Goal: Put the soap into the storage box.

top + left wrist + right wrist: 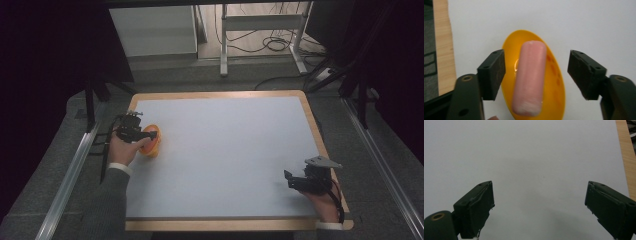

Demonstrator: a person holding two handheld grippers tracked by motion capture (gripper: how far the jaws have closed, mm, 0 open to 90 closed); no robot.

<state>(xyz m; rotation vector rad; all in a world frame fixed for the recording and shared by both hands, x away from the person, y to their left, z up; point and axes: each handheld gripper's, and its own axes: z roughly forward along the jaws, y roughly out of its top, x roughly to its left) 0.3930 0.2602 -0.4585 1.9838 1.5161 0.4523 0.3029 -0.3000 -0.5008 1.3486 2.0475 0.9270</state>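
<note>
On the pale grey bench, edged in light wood, an orange-yellow bowl sits near the left side, and a pink sausage-shaped roll lies lengthwise inside it, one rounded end toward the far rim and the other toward the near rim. The left tool is held over this bowl with its two black jaws spread wide apart, one to each side of the roll and touching neither the roll nor the bowl as far as the left gripper view shows. In the high view the left tool sits above the bowl, held by the person's left hand in a grey sleeve. The right tool is well apart from it, low near the bench's front right corner, held by the right hand. Its jaws also stand wide apart over bare bench surface, gripping nothing, with the wooden edge at the right of its view
</note>
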